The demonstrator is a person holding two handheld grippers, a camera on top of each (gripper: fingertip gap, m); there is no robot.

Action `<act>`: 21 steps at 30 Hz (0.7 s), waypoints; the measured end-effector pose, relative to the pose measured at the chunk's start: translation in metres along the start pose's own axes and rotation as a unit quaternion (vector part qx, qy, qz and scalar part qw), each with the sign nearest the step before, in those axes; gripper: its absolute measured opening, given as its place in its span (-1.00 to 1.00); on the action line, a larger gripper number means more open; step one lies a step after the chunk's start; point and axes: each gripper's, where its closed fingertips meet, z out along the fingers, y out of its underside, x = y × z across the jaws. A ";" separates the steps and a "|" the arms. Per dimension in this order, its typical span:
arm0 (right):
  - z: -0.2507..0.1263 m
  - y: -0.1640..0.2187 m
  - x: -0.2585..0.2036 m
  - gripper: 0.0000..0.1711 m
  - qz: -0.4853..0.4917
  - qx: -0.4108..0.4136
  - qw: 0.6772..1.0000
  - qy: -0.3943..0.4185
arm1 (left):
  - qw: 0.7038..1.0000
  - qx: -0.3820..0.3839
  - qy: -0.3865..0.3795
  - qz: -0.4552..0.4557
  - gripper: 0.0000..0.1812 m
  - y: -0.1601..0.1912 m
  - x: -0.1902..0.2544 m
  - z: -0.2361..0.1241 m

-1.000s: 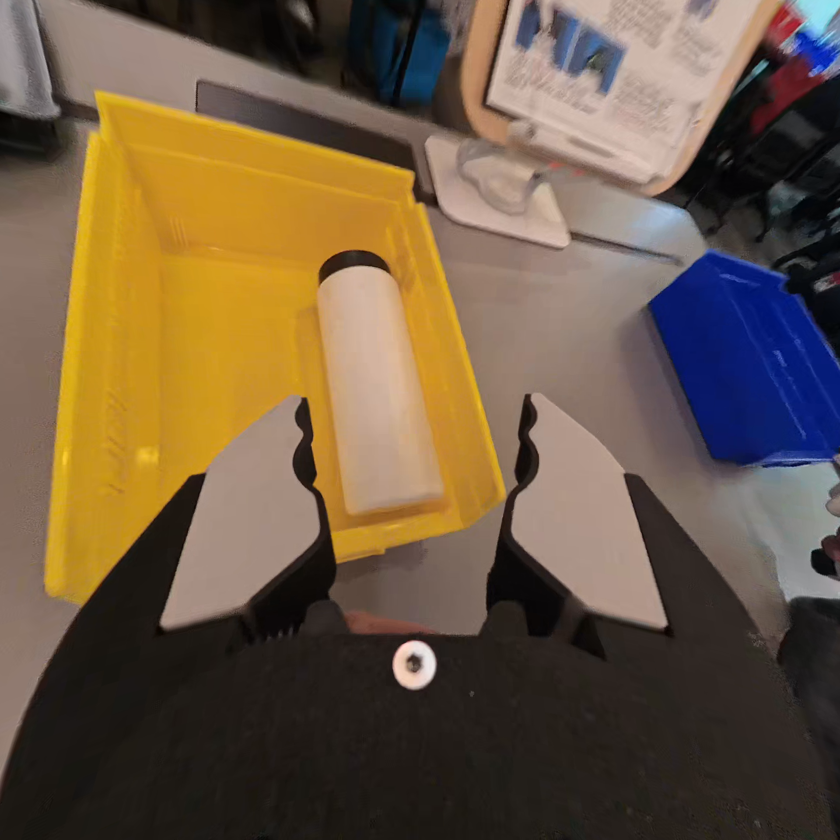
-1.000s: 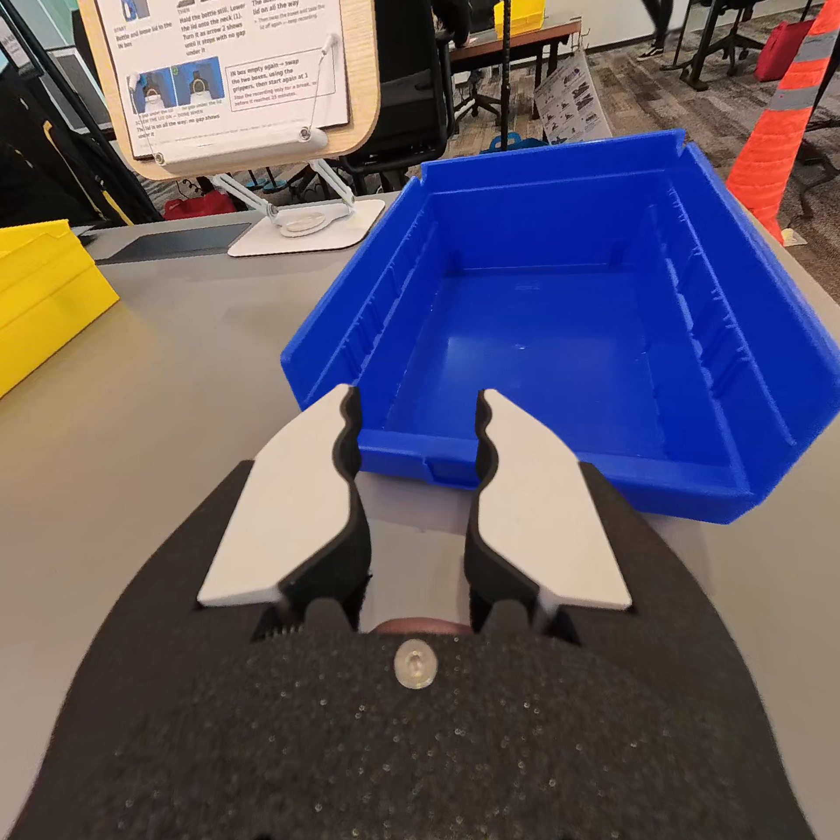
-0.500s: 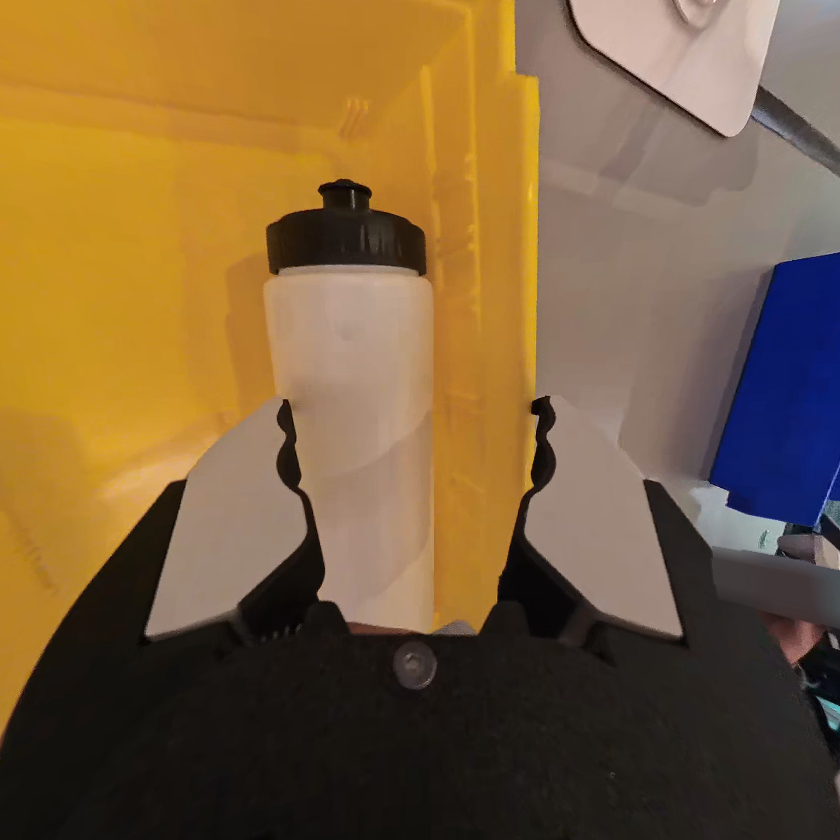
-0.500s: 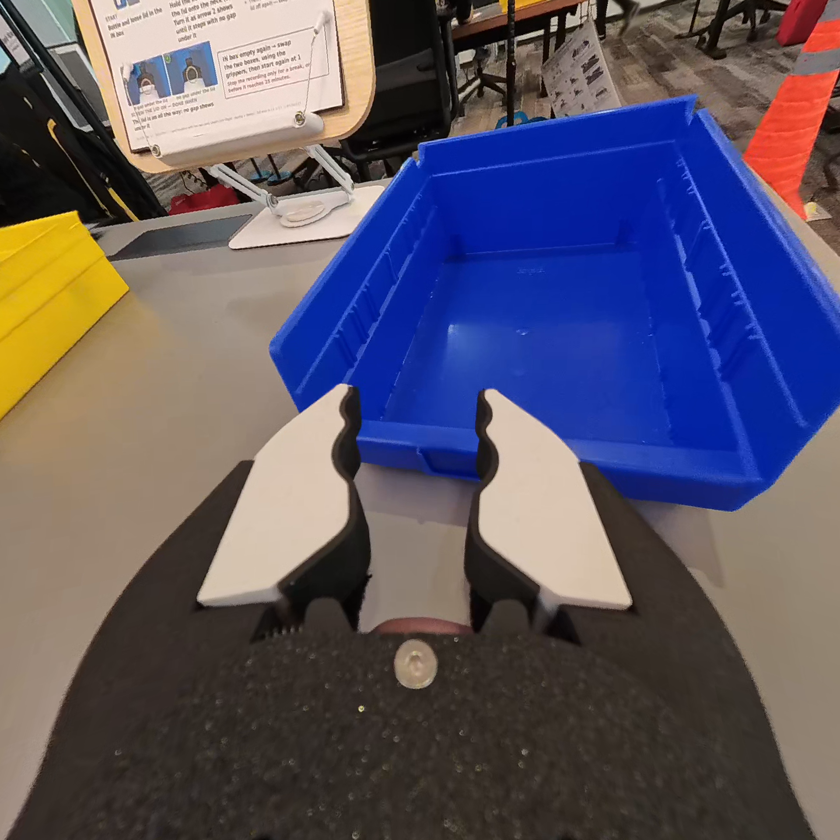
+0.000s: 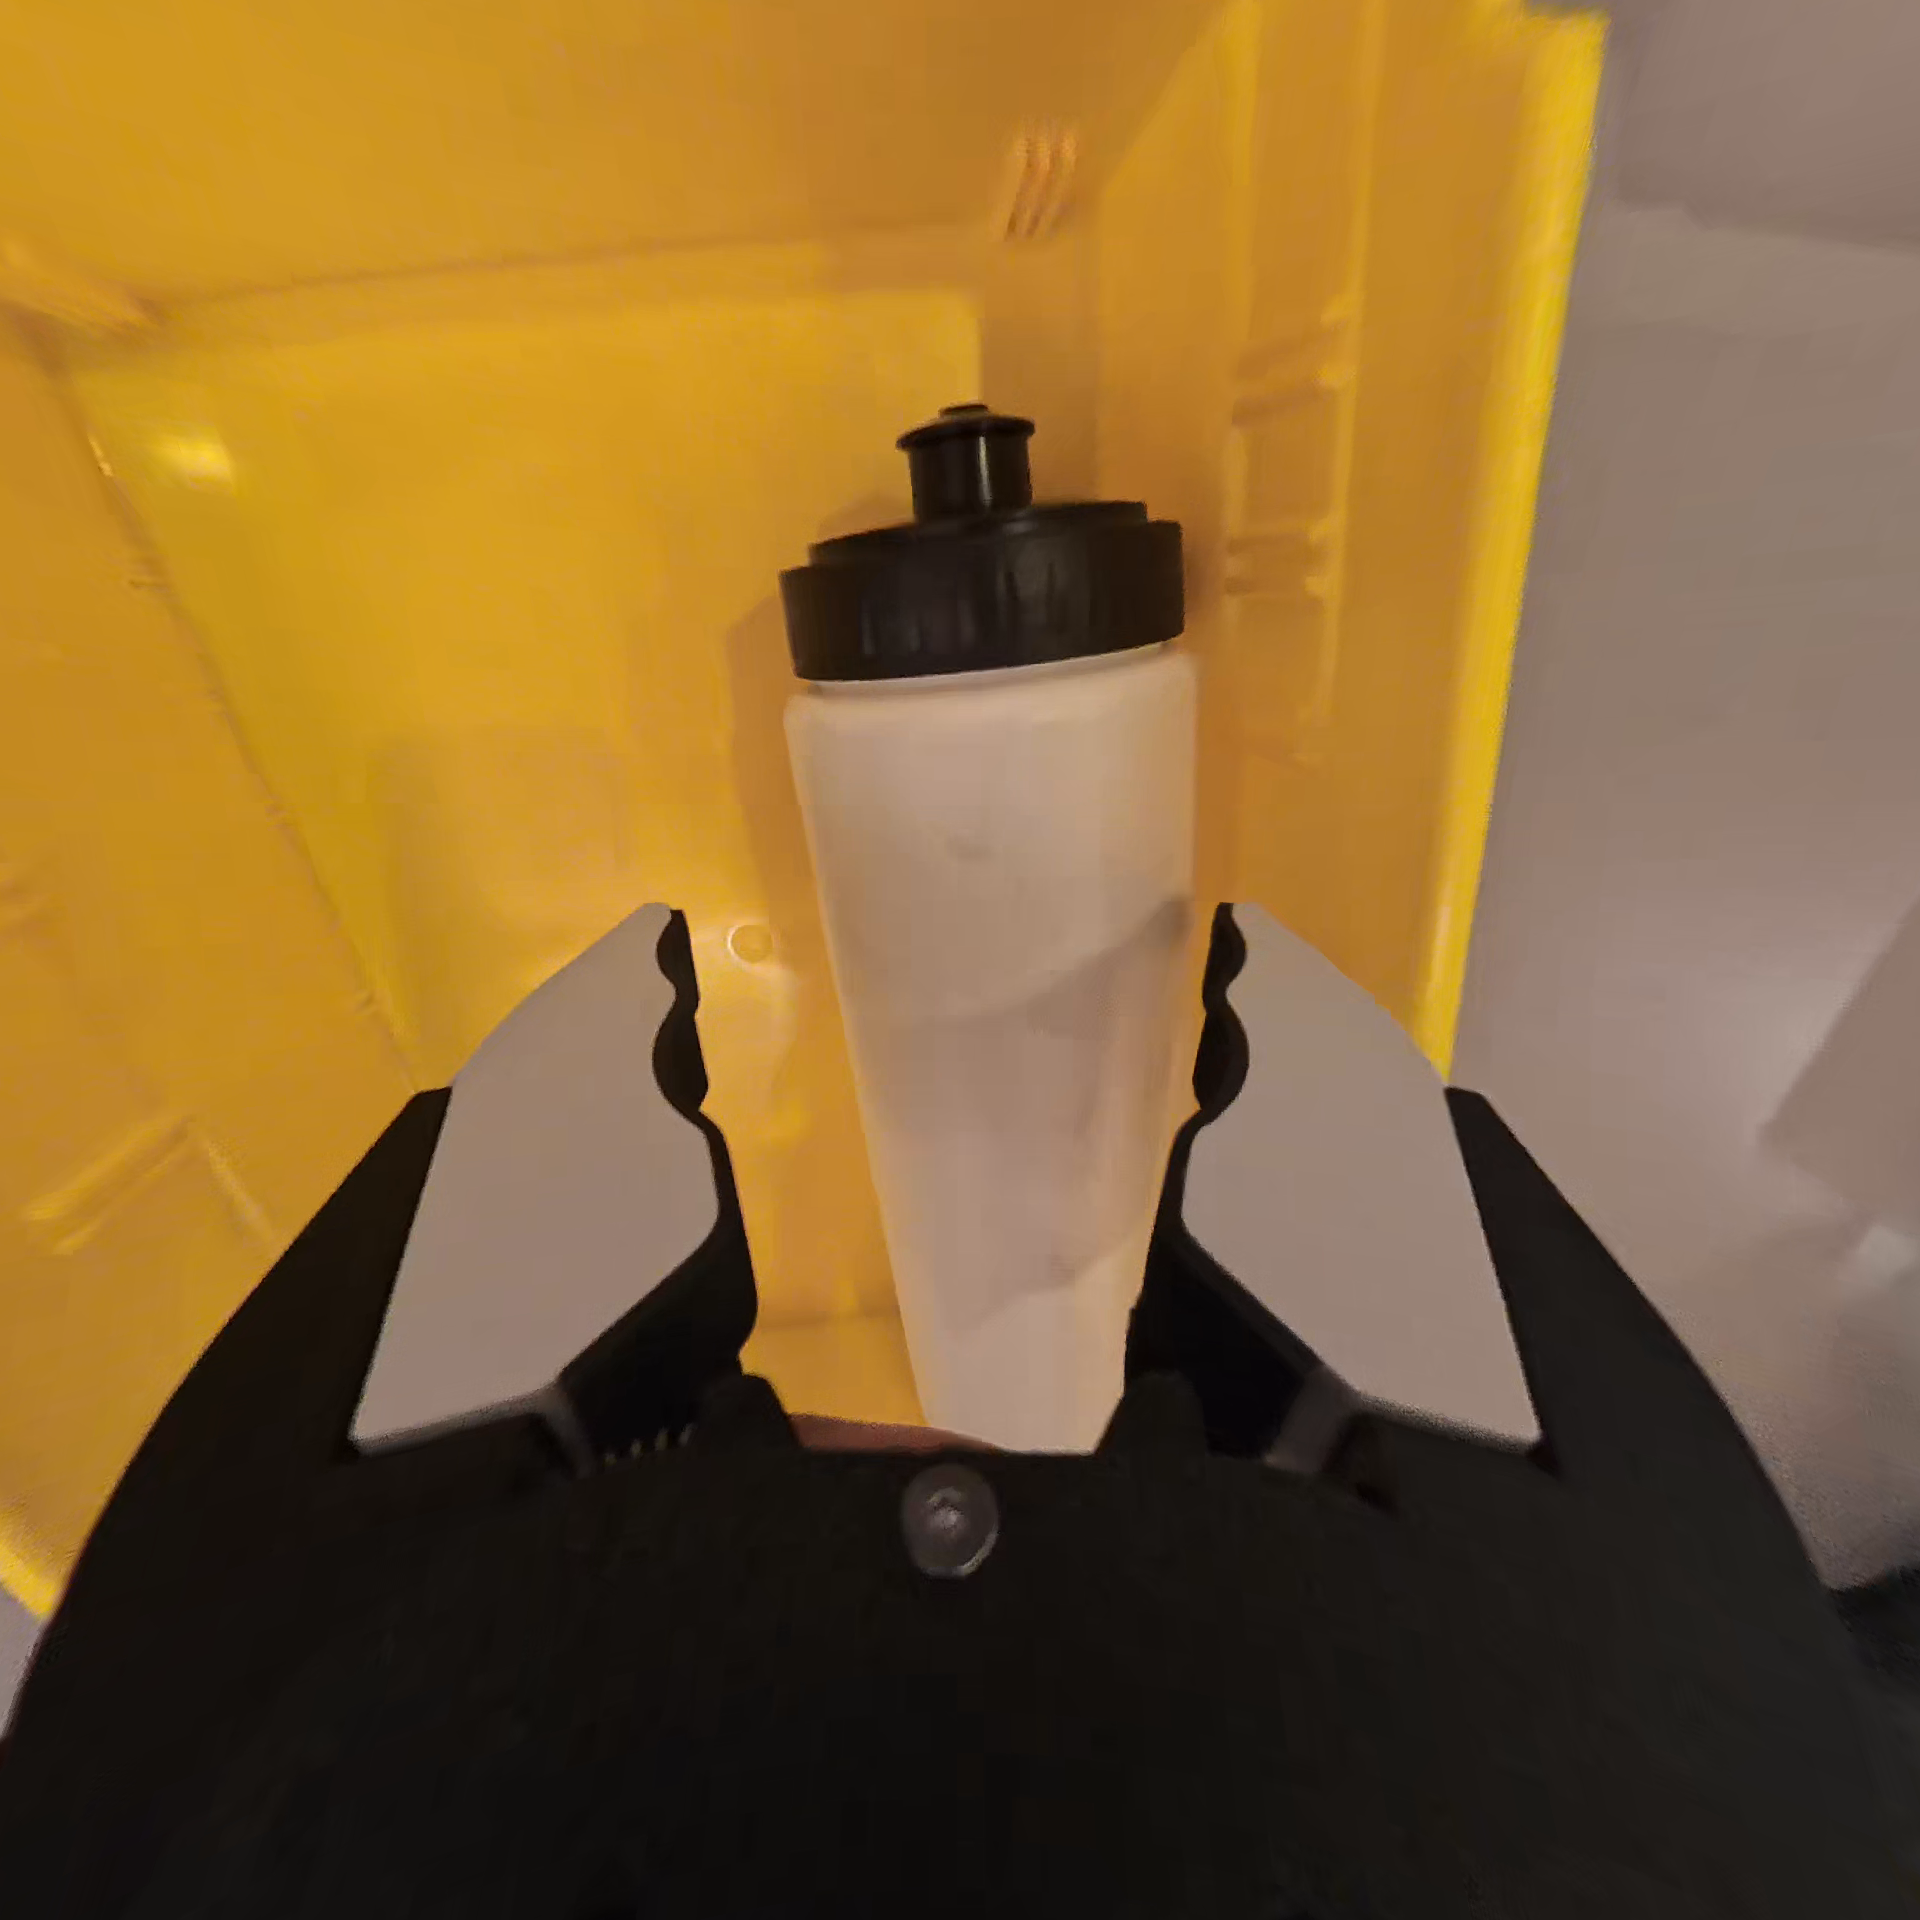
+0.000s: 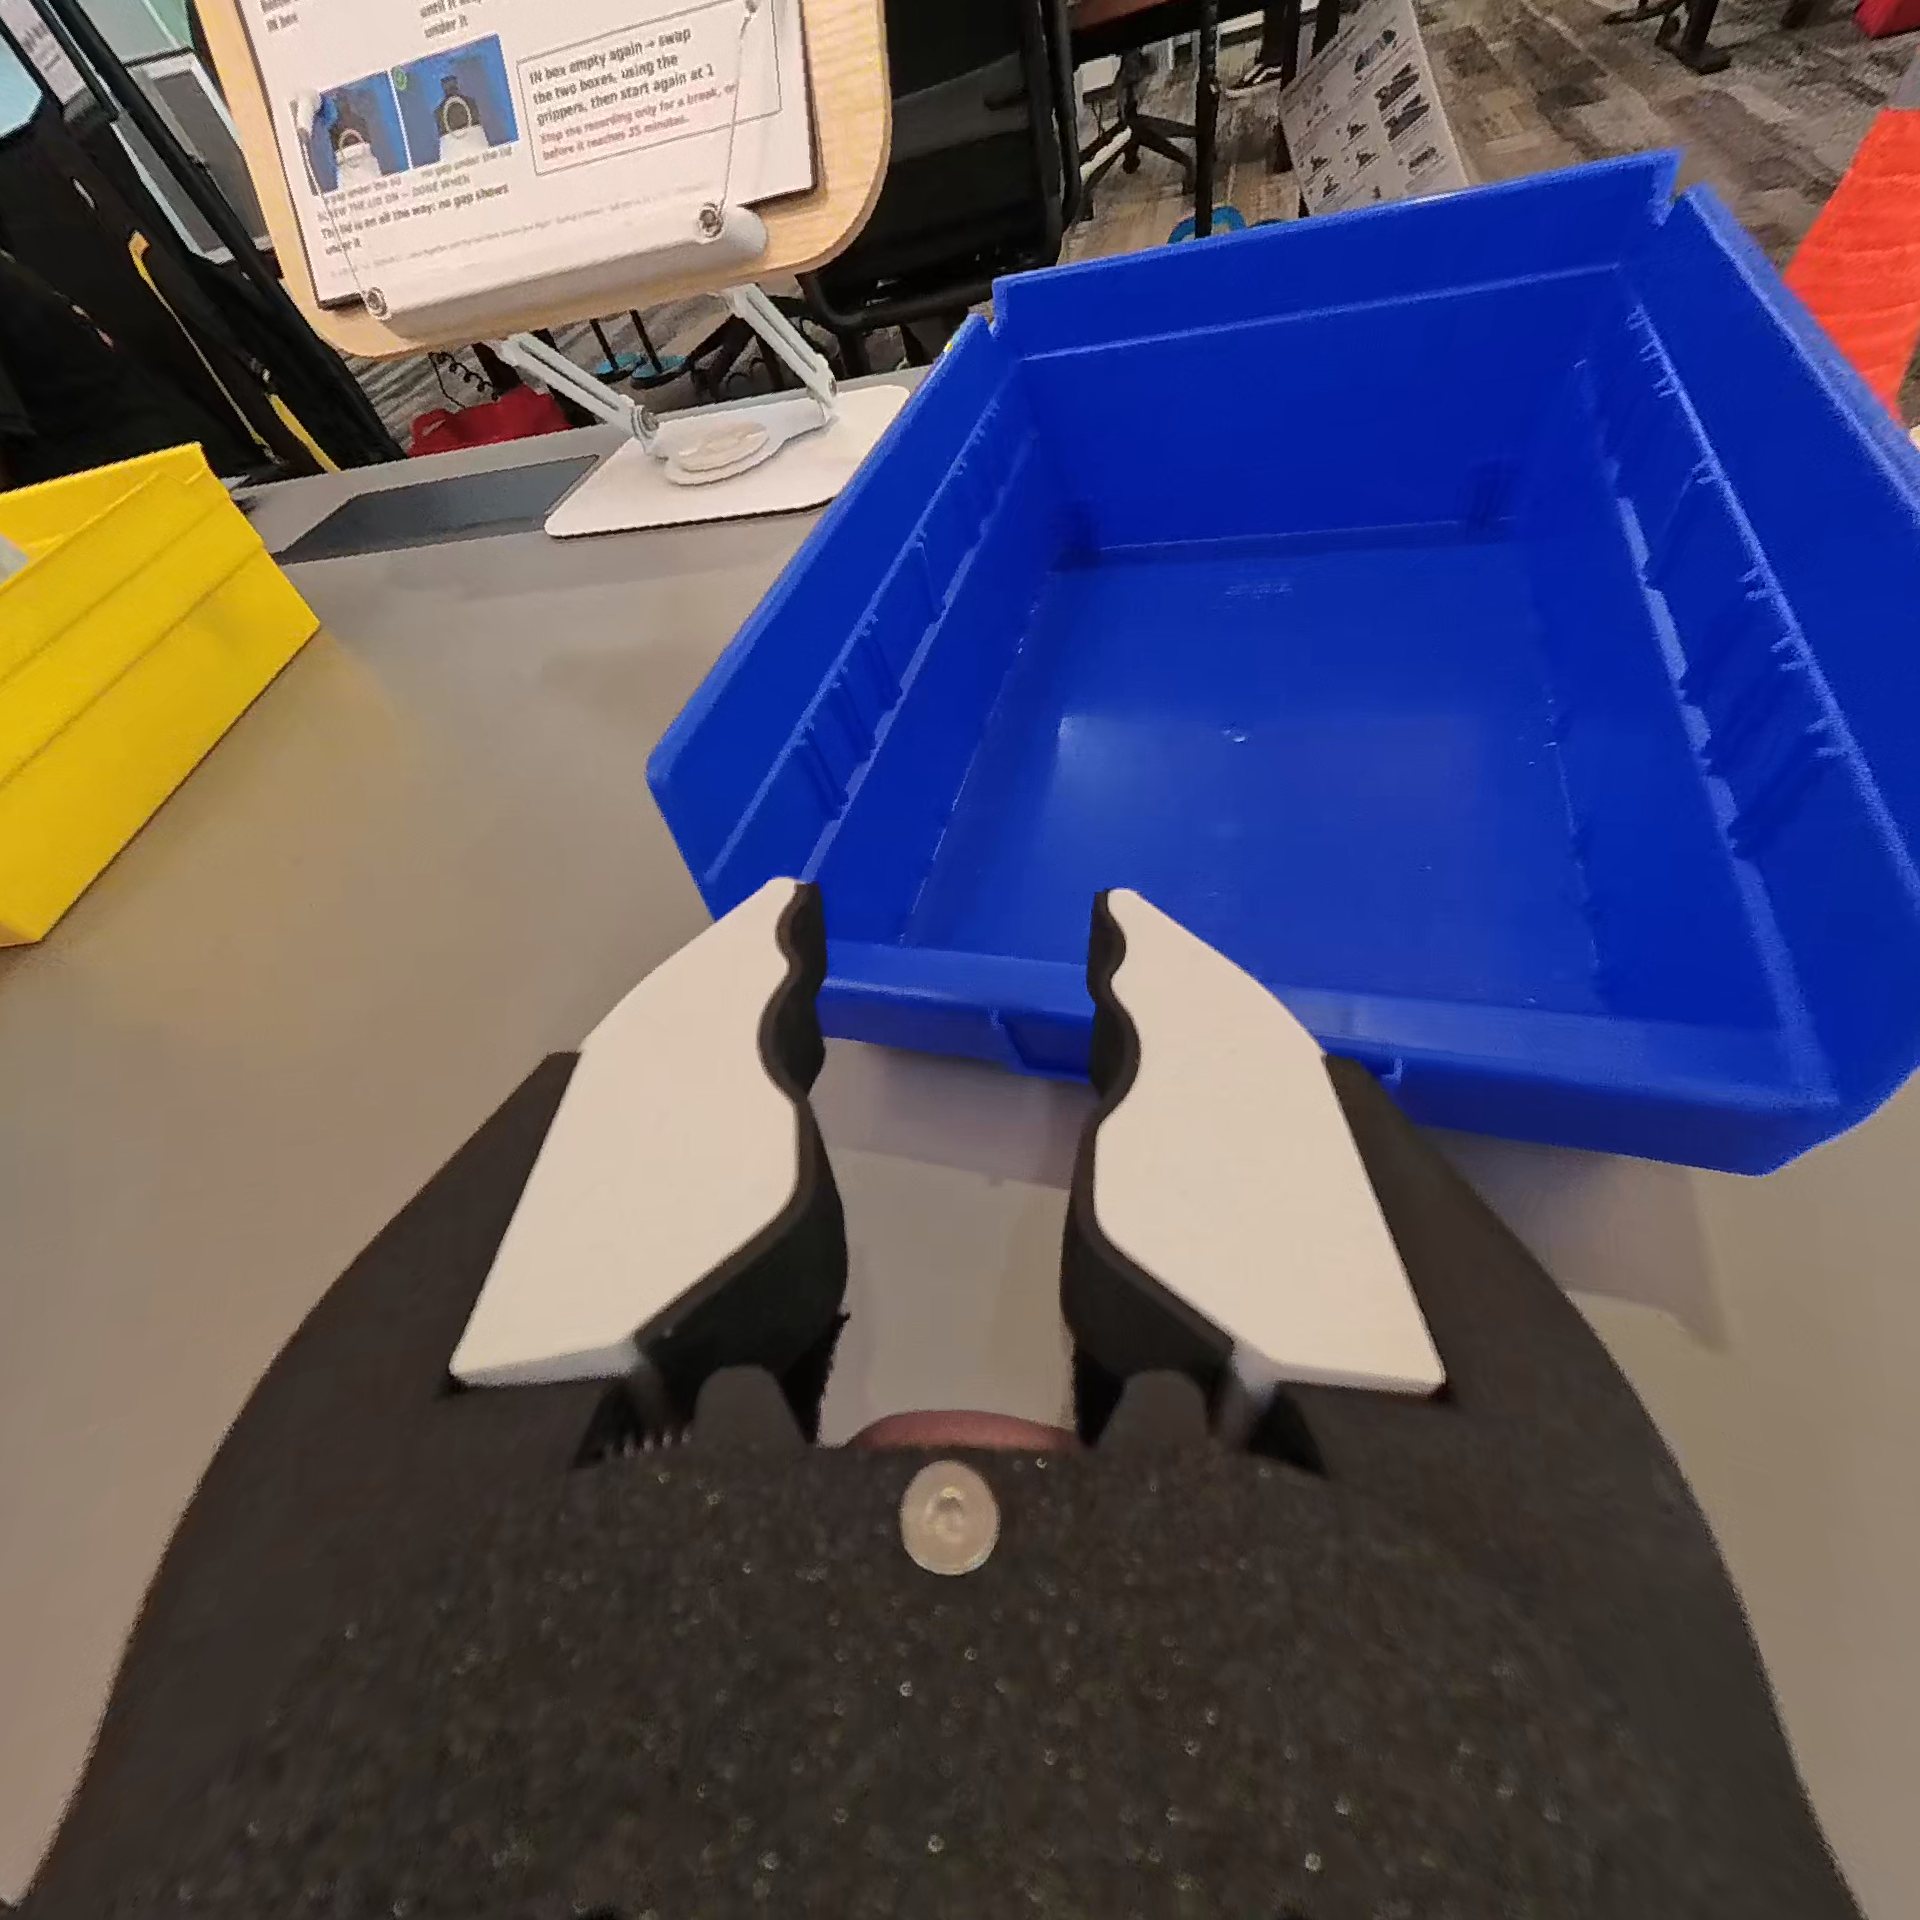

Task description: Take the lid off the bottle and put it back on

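A white translucent plastic bottle (image 5: 997, 997) with black ribbed lid (image 5: 982, 613) is framed between the spread fingers of the left hand-held gripper (image 5: 951, 966) inside a yellow plastic bin (image 5: 416, 623); the right hand-held gripper (image 6: 951, 935) is held open before a blue plastic bin (image 6: 1351, 1039).

Black claw (image 5: 945, 935), grey-faced wavy fingers (image 5: 540, 1174)

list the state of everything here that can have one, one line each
bottle: lying in the yellow bin, between the left fingers, not clamped
lid: on the bottle
left gripper: open around the bottle
right gripper: open, holding nothing
yellow bin: holds the bottle
blue bin: empty
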 end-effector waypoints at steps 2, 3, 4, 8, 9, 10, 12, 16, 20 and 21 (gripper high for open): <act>-0.001 0.000 0.001 -0.43 0.002 0.000 1.000 0.000 | 1.000 -0.011 -0.012 -0.002 -0.01 0.003 -0.001 0.012; -0.001 0.001 0.002 -0.43 0.005 0.000 1.000 -0.001 | 1.000 -0.020 -0.014 -0.007 0.01 0.005 -0.003 0.017; -0.001 0.001 0.003 -0.43 0.010 0.000 1.000 -0.003 | 1.000 -0.026 -0.014 -0.009 0.00 0.007 -0.005 0.023; -0.001 0.003 0.007 -0.43 0.032 -0.002 0.999 -0.009 | 0.998 -0.046 0.008 -0.031 0.08 0.009 -0.012 0.035; -0.001 0.003 0.007 -0.44 0.037 -0.003 0.999 -0.011 | 0.998 -0.046 0.017 -0.037 0.08 0.007 -0.012 0.035; 0.000 0.003 0.007 -0.44 0.041 -0.004 0.999 -0.013 | 0.998 -0.047 0.025 -0.039 0.07 0.005 -0.013 0.033; 0.002 0.004 0.006 -0.44 0.045 -0.007 0.999 -0.016 | 0.997 -0.044 0.045 -0.042 0.03 -0.001 -0.011 0.029; 0.004 0.006 0.003 -0.43 0.036 -0.014 0.999 -0.017 | 0.993 -0.037 0.092 -0.066 -0.06 -0.012 -0.006 0.026; 0.005 0.008 0.002 -0.44 0.028 -0.020 0.999 -0.015 | 0.990 -0.025 0.124 -0.060 -0.04 -0.016 -0.002 0.031; 0.005 0.008 0.002 -0.44 0.028 -0.020 0.999 -0.015 | 0.990 -0.020 0.129 -0.054 -0.04 -0.016 -0.001 0.033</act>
